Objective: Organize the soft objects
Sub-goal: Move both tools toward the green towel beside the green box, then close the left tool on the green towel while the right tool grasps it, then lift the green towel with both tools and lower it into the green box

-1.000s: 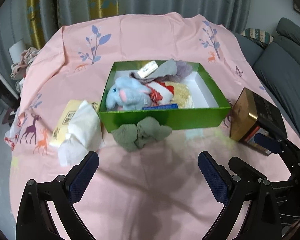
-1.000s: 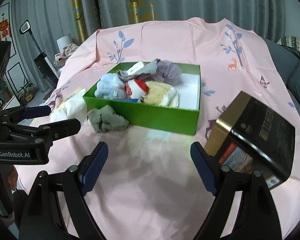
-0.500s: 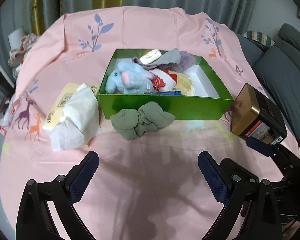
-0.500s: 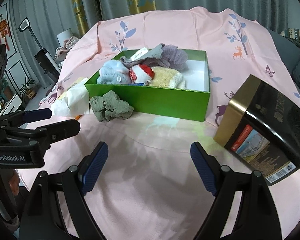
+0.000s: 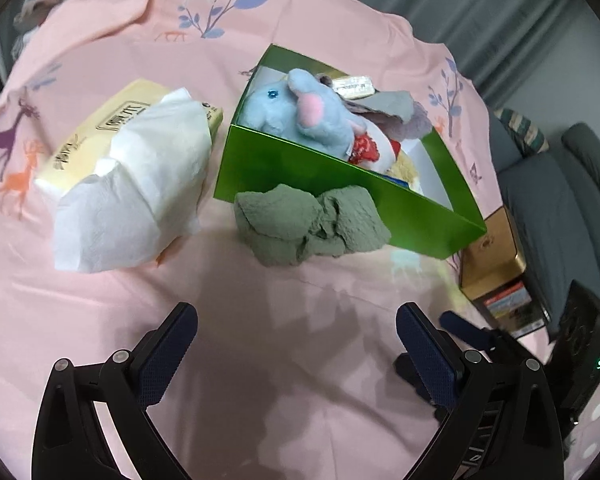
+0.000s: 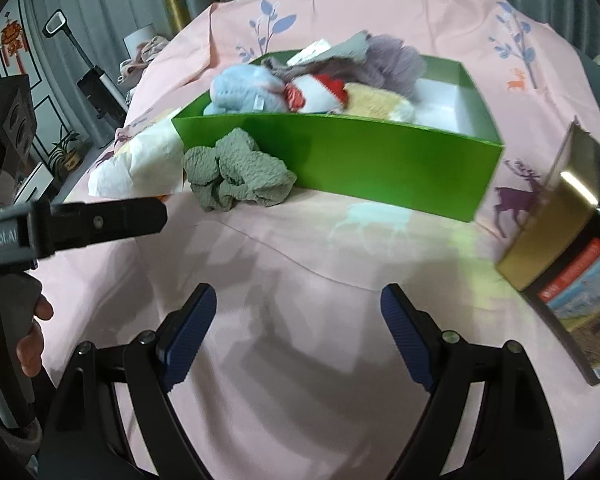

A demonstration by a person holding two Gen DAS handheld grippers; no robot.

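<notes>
A crumpled grey-green cloth (image 5: 310, 224) lies on the pink tablecloth against the front wall of a green box (image 5: 300, 168); it also shows in the right wrist view (image 6: 236, 174) before the box (image 6: 380, 164). The box holds a blue plush elephant (image 5: 312, 114), a red-and-white plush (image 6: 320, 94), a yellow soft item (image 6: 380, 104) and grey cloths (image 6: 384, 60). My left gripper (image 5: 296, 344) is open and empty, short of the cloth. My right gripper (image 6: 298, 328) is open and empty, lower right of the cloth.
A yellow tissue pack with white tissue pulled out (image 5: 136, 184) lies left of the box. A gold and black tin (image 6: 572, 240) stands to the right of the box. A grey sofa (image 5: 560, 200) is beyond the table's right edge.
Both grippers have moved closer to the cloth and box. The left one has swung left and turned, so the box now looks skewed. Both stay open.
</notes>
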